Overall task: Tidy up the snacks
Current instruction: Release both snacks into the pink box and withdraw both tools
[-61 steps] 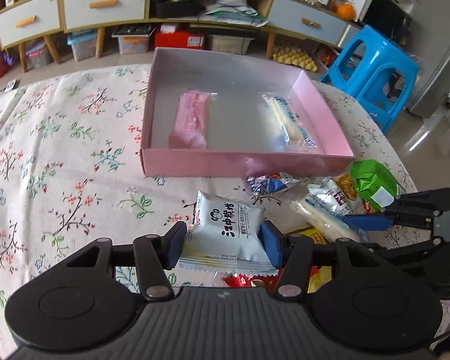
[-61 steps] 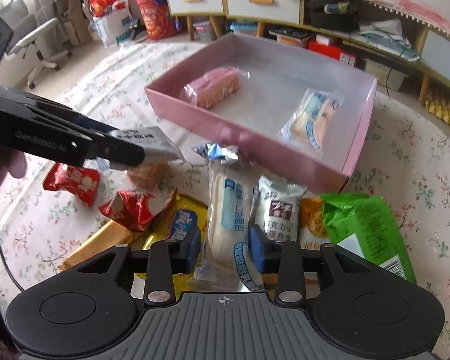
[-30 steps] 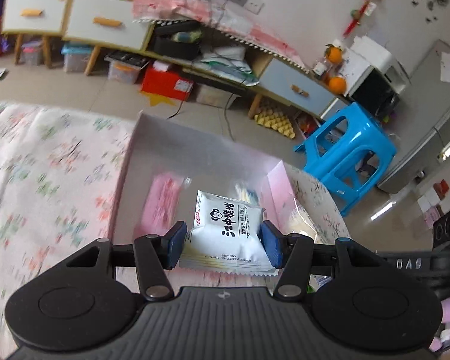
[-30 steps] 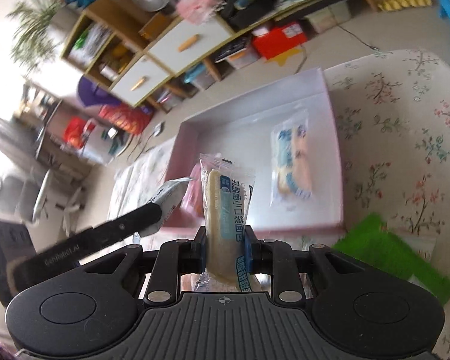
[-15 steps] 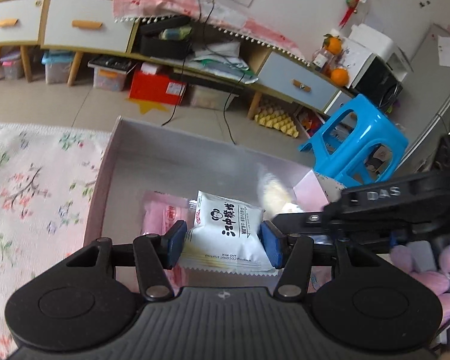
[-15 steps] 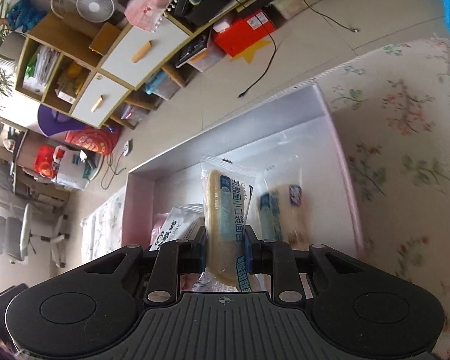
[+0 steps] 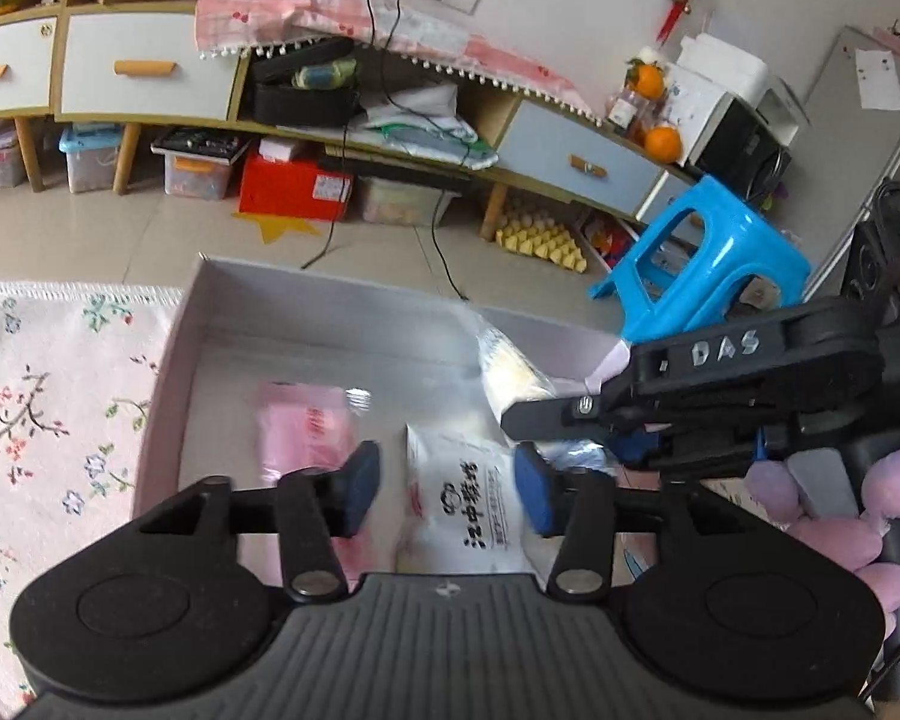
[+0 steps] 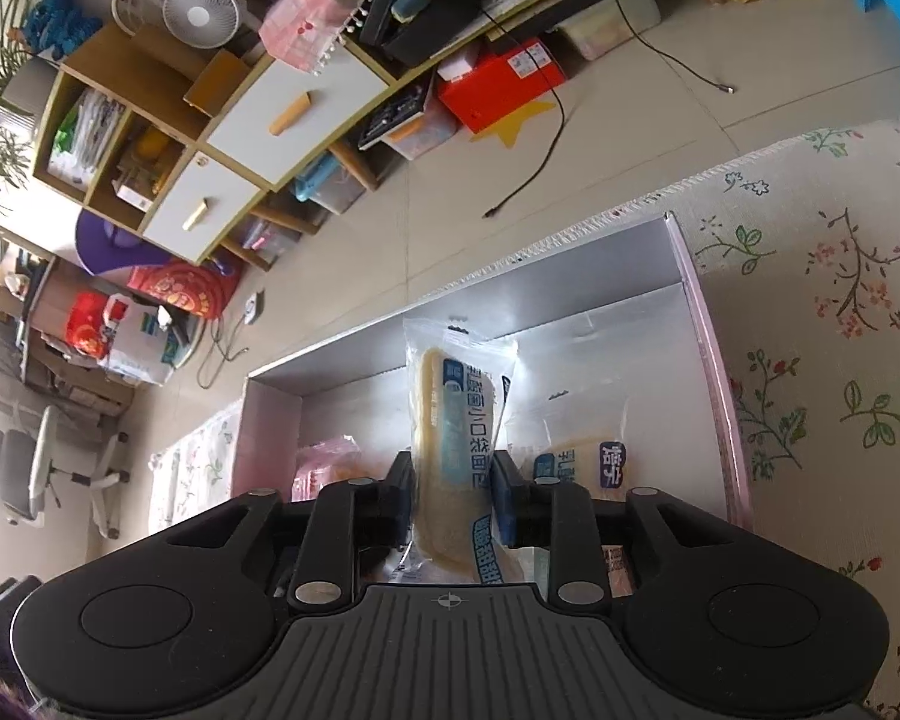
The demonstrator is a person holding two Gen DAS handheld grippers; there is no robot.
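Both tools now hang over the pink box, carried there from the snack pile on the tabletop. The left tool is opening: its pads stand clear of the white packet, which lies released in the box right of the pink snack, long axis near to far. The right tool is opening too, yet the bread stick is between its pads, upright, tip pointing far. I judge both drops nearly finished.
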